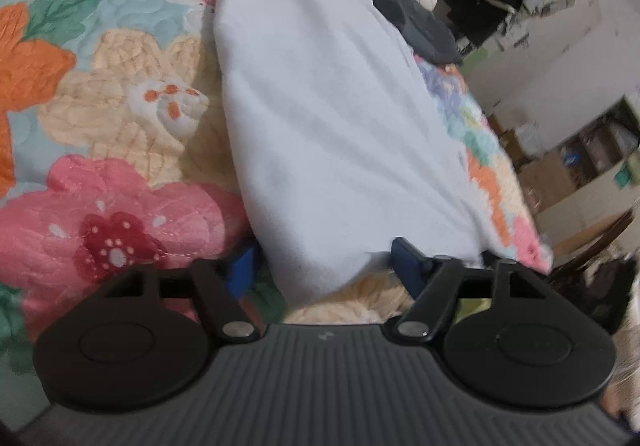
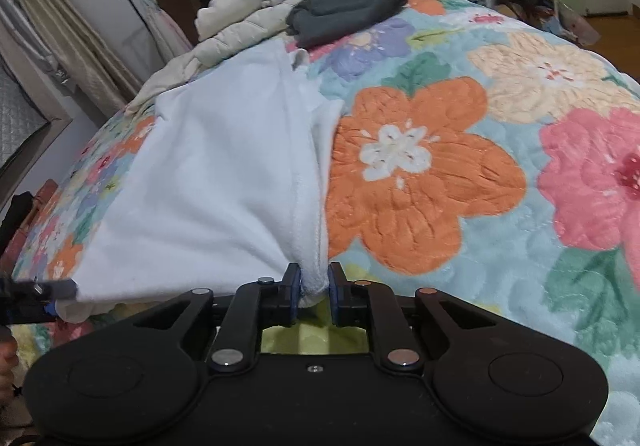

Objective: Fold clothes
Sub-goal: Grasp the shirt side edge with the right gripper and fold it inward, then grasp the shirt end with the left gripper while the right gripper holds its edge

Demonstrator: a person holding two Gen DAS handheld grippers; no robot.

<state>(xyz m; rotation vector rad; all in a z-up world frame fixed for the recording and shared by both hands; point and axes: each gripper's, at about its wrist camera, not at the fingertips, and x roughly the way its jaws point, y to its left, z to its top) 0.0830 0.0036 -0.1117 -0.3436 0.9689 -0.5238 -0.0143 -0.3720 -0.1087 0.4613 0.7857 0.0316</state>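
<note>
A pale fleece garment (image 1: 340, 126) lies on the bed's floral quilt (image 1: 100, 126), running from the lower middle of each frame towards the upper part. The step in hand is judged to be the taking hold of the near edge, so that a fold can be made.

The right tool (image 2: 314, 282) is clamped on a bunched hem at the garment's near corner – the cloth is pinched between the blue pads. The left tool (image 1: 324, 258) is seen with its jaws well apart, the near edge of the garment lying between them; no pinch is shown there.

For the next move, a firm closure of the left tool on the edge is called for, and then both corners are probably to be carried together towards the far end, kept level so that the fleece is not dragged askew.

In the right wrist view the hem seam and the left tool at the lower left edge are shown, together with a dark grey garment (image 2: 348, 6) and a cream pile of clothes (image 2: 248, 18) at the top – in the left wrist view the hem grip is not shown at all.
</note>
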